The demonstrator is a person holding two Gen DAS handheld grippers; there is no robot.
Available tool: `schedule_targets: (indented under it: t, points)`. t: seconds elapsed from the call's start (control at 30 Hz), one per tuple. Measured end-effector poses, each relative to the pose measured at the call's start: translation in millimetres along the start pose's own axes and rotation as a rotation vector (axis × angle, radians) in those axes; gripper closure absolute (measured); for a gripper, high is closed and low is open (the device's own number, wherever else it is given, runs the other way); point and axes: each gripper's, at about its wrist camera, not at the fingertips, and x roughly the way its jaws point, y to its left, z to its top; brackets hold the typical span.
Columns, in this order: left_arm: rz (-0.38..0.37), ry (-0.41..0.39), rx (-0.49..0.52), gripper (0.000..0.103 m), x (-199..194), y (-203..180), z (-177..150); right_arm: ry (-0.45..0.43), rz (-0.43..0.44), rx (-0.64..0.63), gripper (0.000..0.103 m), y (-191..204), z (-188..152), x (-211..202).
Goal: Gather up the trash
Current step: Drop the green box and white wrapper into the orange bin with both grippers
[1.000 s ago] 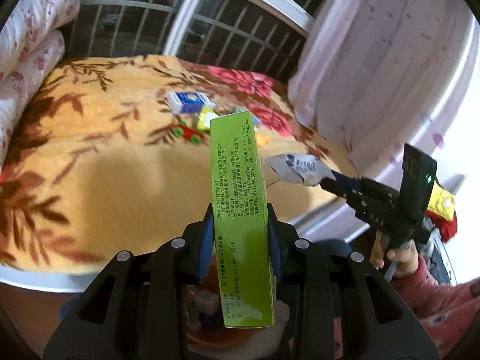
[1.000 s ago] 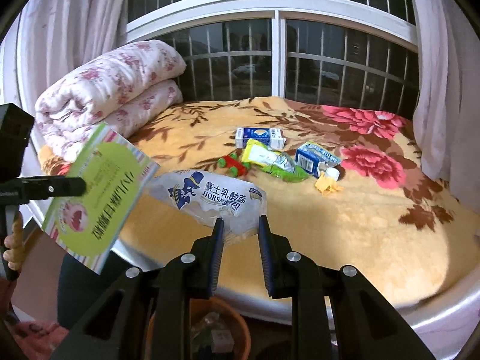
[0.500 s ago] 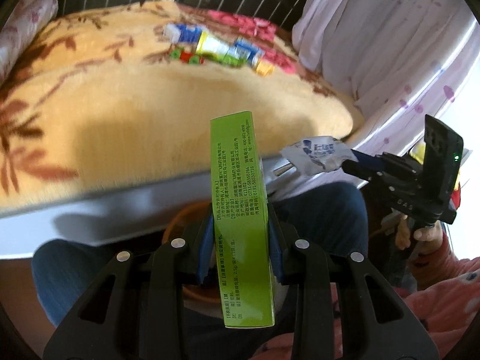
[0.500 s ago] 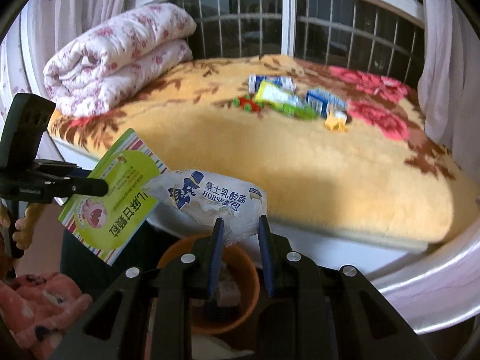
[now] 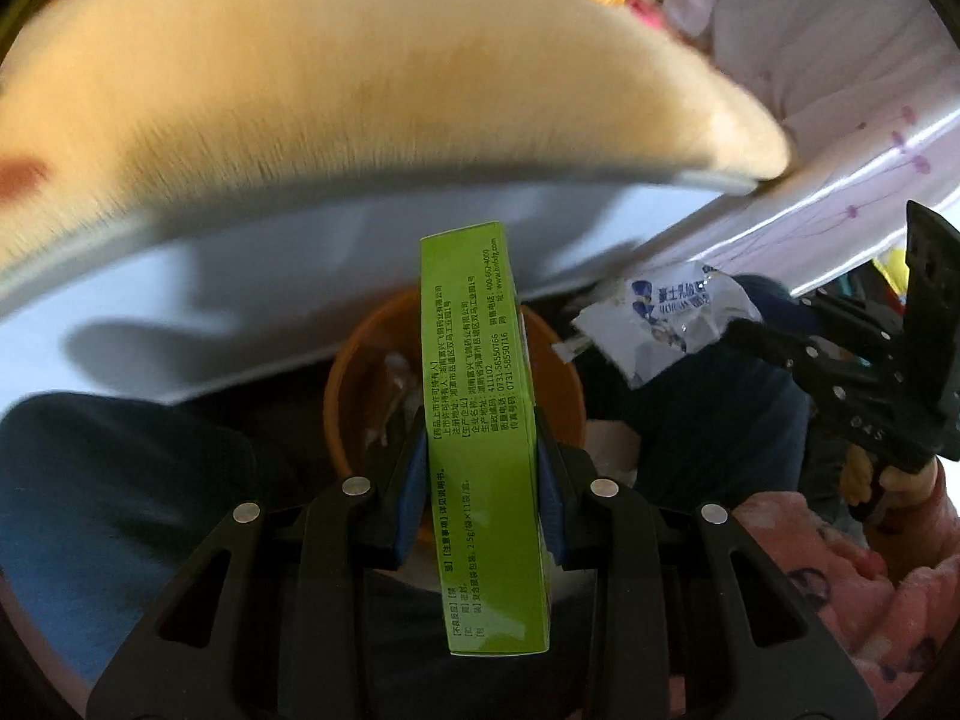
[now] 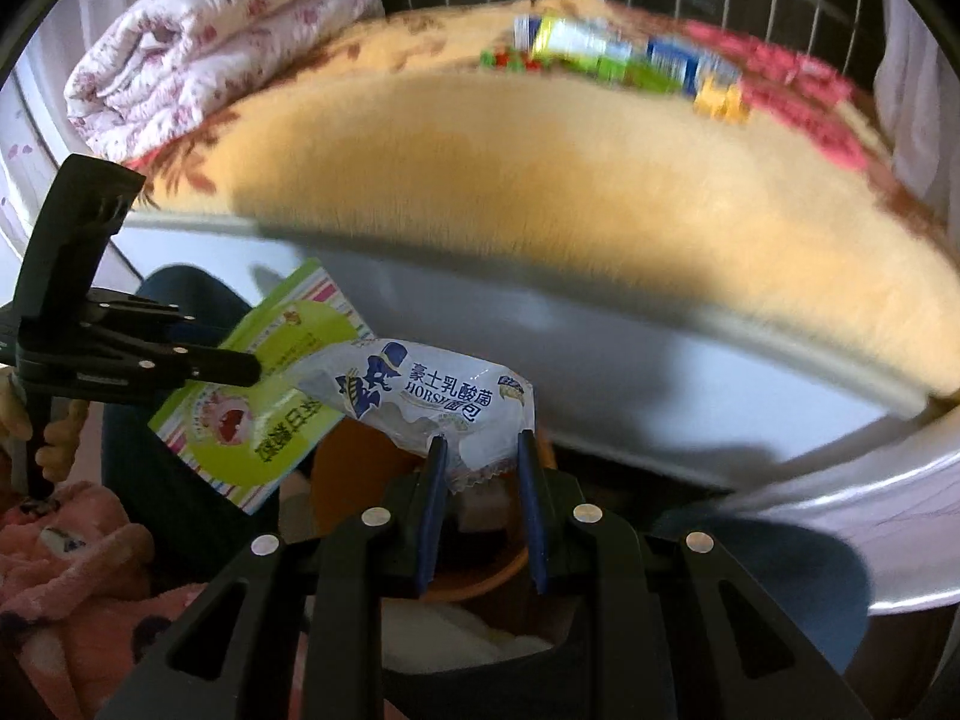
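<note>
While the bed fills most of both views under its yellow floral blanket, with a rolled quilt at its far left and more litter lying well back on it, the work now sits below the bed's edge, over an orange bin on the floor.

The left tool is clamped on a green medicine box, its blue pads pressing the two broad faces near the middle. It is stiff cardboard, probably light and near empty, so a flat pinch across the faces suits it and it should drop cleanly. Its side panel carries dense Chinese print and phone numbers, "0731-58550766" among them; the front, seen from the right wrist, shows a pink cartoon and large characters.

The right tool is pinched shut on the crimped end of a white bread wrapper printed "HORSH" with blue Chinese characters and a top-hatted figure. That film is thin, limp and slippery, so the crimped seam is the sound place to grip; it may cling or flutter on release.

Both items hang just above the bin.
</note>
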Motion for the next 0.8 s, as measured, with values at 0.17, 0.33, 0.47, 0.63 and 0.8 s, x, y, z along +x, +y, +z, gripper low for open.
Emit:
schedule_targets:
  t: [0.17, 0.33, 0.47, 0.63, 0.8]
  points:
    - [0.021, 0.083, -0.019, 0.072, 33, 2, 4, 0.092, 0.021, 0.005, 0.080, 5, -5, 30]
    - [0.046, 0.152, -0.040, 0.071, 57, 3, 5, 0.135, 0.013, 0.000, 0.067, 10, -7, 48]
    - [0.067, 0.156, -0.083, 0.037, 59, 11, 5, 0.130, 0.018, 0.025, 0.044, 5, -6, 48]
    - [0.079, 0.126, -0.121, 0.032, 51, 18, 5, 0.127, 0.029, 0.057, 0.038, -2, -4, 48]
    - [0.099, 0.106, -0.112, 0.031, 51, 13, 11, 0.112, 0.030, 0.073, 0.037, -5, -4, 43]
